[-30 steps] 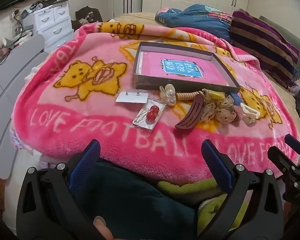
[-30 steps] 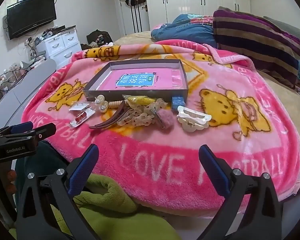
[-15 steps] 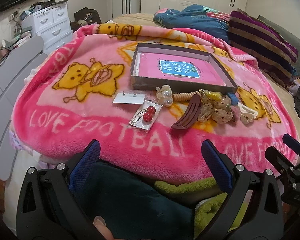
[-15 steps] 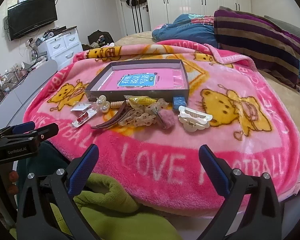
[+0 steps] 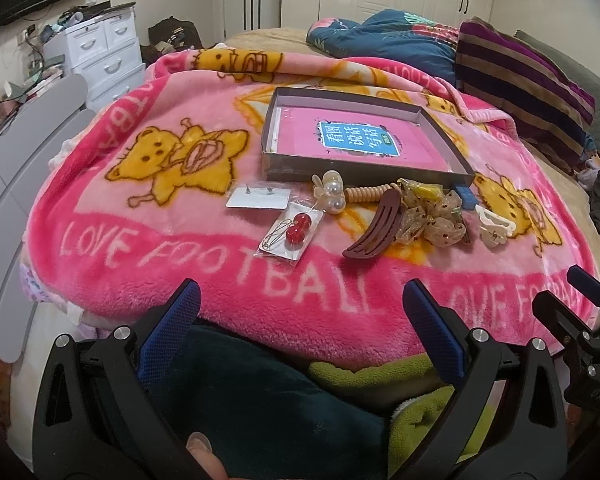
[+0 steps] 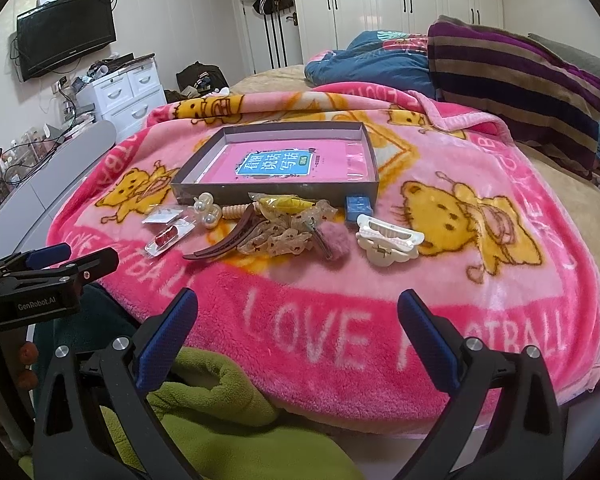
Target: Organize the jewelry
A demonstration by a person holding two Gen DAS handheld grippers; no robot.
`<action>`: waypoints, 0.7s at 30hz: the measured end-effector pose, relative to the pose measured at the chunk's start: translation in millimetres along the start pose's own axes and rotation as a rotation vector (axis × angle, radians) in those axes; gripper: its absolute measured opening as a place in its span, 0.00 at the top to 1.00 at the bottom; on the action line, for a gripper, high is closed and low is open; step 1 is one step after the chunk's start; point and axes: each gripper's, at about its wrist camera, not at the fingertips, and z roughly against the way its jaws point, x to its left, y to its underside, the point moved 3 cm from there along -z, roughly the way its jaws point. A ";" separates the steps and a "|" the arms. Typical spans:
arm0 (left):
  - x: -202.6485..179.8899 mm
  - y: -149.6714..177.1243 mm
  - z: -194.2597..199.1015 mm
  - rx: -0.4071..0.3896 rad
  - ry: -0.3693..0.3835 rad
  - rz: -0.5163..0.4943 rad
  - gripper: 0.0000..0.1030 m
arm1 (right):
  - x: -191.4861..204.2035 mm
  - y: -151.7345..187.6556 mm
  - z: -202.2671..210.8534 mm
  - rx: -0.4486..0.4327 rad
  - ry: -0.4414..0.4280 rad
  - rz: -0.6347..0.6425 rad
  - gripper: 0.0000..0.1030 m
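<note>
A shallow grey box with a pink book inside lies on the pink blanket. In front of it lie a packet with red bead earrings, a white earring card, a pearl clip, a brown hair clip, sheer bows, a white claw clip, and a small blue box. My left gripper is open and empty at the blanket's near edge. My right gripper is open and empty, right of the left one.
The pink blanket covers the bed. A striped pillow and blue bedding lie at the back right. A white drawer unit stands at the left. Green and dark fabric lies below the grippers.
Both grippers have moved slightly closer to the bed and its jewelry. Both stay open and empty.
</note>
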 end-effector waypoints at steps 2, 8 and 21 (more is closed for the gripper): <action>-0.4 -0.2 0.5 -0.002 -0.003 -0.001 0.08 | 0.2 0.0 -0.1 0.000 0.001 0.000 0.04; -0.2 -1.1 0.7 -0.002 -0.002 -0.002 0.08 | 0.3 0.0 0.2 0.000 0.001 -0.001 0.04; -0.2 -0.3 0.7 0.002 -0.003 -0.003 0.08 | 0.7 0.6 -0.5 0.000 0.000 0.000 0.04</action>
